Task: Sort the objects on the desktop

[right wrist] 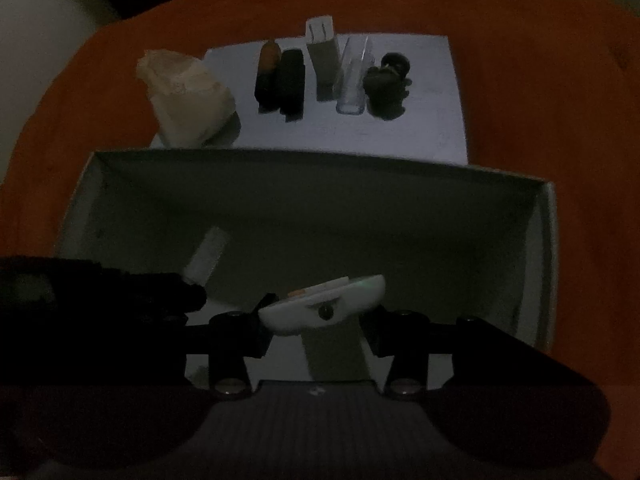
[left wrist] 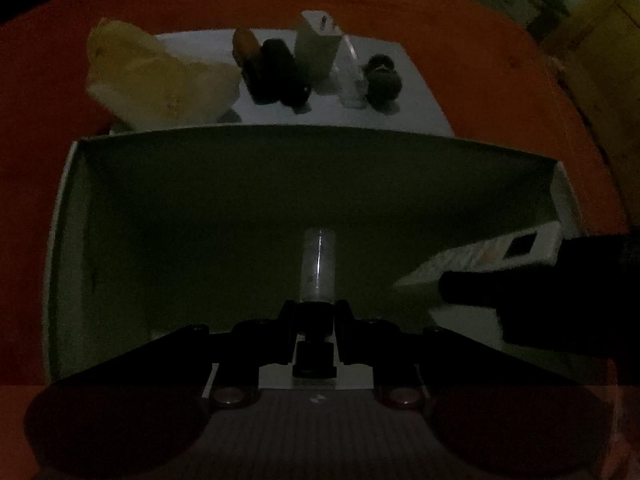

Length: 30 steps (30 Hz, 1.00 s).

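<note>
Both claws loaded over the box [left wrist: 64, 216].
Left claw [left wrist: 314, 312] pinches a tube [left wrist: 319, 264], right claw [right wrist: 320, 316] a remote [right wrist: 324, 300]; released high, either could bounce or roll.

Clear capped tube [left wrist: 319, 266] clamped at its near end, pointing into open white box [left wrist: 64, 216]. White remote [right wrist: 324, 300] gripped crosswise over box's near right part, buttons up. On white sheet [left wrist: 416, 92] beyond box: crumpled yellowish bag [left wrist: 152, 80] far left, then orange-tipped dark item [left wrist: 250, 64], black case [left wrist: 284, 72], white charger [left wrist: 318, 46] upright, clear tube [left wrist: 352, 80], dark roundish thing [left wrist: 382, 80], close together in a row.
</note>
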{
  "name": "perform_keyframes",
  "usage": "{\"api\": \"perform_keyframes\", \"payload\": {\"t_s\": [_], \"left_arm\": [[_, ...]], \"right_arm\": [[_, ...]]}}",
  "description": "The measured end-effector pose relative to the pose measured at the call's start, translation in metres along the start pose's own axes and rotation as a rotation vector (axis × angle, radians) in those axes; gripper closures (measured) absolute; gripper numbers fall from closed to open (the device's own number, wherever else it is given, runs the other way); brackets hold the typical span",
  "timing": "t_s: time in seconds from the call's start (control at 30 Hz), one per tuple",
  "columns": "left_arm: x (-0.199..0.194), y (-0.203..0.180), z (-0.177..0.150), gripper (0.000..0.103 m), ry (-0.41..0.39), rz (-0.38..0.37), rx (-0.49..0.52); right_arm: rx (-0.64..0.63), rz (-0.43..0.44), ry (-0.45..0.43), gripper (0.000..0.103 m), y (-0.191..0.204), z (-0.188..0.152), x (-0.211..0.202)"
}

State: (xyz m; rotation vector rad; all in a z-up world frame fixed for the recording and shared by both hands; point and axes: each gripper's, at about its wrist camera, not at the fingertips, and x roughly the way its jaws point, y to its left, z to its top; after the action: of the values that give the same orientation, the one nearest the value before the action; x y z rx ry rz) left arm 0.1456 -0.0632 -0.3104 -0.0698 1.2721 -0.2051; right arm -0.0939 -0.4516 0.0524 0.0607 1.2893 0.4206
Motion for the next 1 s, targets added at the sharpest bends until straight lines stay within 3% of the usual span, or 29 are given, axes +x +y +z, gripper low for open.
{"api": "perform_keyframes", "payload": {"t_s": [0.5, 0.77, 1.0], "left_arm": [[0.019, -0.005, -0.002, 0.087, 0.033, 0.023, -0.002], [0.015, -0.019, -0.017, 0.087, 0.062, -0.007, 0.024], [0.017, -0.036, -0.032, 0.087, 0.078, 0.016, 0.043]], "right_arm": [[-0.050, 0.002, 0.002, 0.056, 0.005, -0.007, 0.021], [-0.070, 0.003, 0.102, 0.059, 0.006, -0.022, 0.027], [-0.059, -0.012, 0.173, 0.060, 0.005, -0.034, 0.043]]}}
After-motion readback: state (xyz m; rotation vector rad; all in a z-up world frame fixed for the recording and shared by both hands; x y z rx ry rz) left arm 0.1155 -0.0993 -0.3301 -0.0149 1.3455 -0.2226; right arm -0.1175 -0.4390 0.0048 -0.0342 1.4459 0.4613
